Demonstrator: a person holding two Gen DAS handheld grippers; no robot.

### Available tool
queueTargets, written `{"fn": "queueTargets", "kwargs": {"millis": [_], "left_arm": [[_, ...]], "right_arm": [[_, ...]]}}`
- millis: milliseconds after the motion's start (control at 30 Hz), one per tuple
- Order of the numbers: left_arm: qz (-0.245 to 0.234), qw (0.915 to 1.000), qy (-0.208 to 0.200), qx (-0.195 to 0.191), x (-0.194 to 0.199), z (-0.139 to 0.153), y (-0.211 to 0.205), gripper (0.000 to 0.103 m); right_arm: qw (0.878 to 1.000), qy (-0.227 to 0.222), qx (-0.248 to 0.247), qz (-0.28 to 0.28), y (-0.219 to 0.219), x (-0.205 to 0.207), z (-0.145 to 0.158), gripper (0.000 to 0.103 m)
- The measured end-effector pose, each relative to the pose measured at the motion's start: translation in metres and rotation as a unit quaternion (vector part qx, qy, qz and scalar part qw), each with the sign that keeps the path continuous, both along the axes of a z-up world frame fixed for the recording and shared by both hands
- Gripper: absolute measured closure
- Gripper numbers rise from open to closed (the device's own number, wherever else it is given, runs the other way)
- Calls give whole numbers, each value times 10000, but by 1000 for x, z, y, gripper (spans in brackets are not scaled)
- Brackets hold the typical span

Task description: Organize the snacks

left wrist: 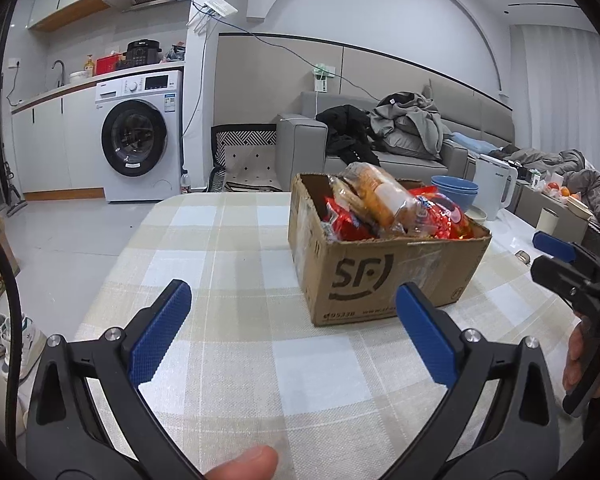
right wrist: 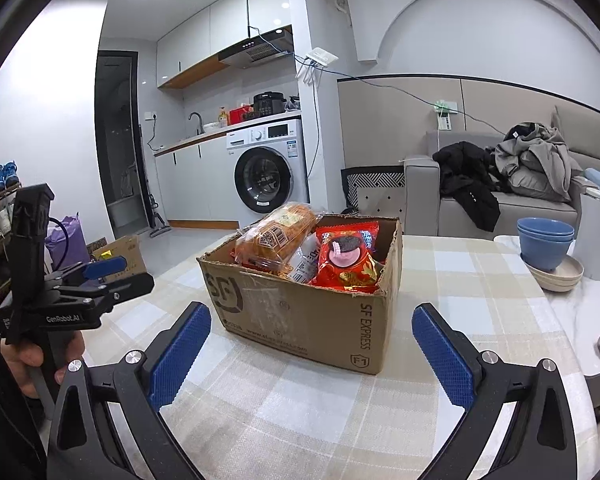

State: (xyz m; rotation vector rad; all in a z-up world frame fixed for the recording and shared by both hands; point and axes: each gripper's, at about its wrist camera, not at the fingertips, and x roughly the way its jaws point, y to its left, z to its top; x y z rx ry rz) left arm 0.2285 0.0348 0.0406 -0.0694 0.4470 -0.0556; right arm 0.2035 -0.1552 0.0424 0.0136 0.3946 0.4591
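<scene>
A: How is the left tool (left wrist: 294, 300) held?

B: It is spread wide, with nothing between its blue pads (left wrist: 162, 328). Only the checked cloth of the worktop (left wrist: 228, 380) is seen under it. A thumb tip is seen at the bottom edge of the left wrist view.

A: And the right tool (right wrist: 312, 326)?

B: It is likewise spread wide and nothing is gripped. In the left wrist view it is seen (left wrist: 556, 248) off to the right of the left tool, held in the right hand (left wrist: 582, 364).

A: Where are the snacks?

B: They are found in the cardboard SF Express box (left wrist: 384, 276), which is set on the worktop just ahead of both tools: ahead and to the right of the left tool, straight ahead of the right one (right wrist: 308, 316). The open box is packed with a clear bag of orange-brown bread (right wrist: 278, 236), which sticks up above the rim, and a red snack packet (right wrist: 346, 256) beside it to the right. Further red packets are glimpsed beneath.

A: What is seen beyond the box?

B: Stacked blue bowls (right wrist: 544, 240) are set on cream plates (right wrist: 560, 276) ahead and to the right of the right tool, with a white kettle (right wrist: 598, 236) just beside them. Farther off, a washing machine (right wrist: 266, 176) and a grey sofa (right wrist: 512, 208) heaped with clothes are seen.
</scene>
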Motion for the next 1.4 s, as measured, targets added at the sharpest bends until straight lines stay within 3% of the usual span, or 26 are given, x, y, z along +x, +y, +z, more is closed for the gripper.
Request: {"fn": "queueTargets", "kwargs": {"millis": [367,1400], "left_arm": [[30,9996,-220,170,-5,-12,-6,1],[60,9991,-400,138,-9,-23,-10,1]], "right_arm": [[9999,-129,73,1,-5,-6,-9,0],[9994,-311,-136,5,1,-15,-17,0]]}}
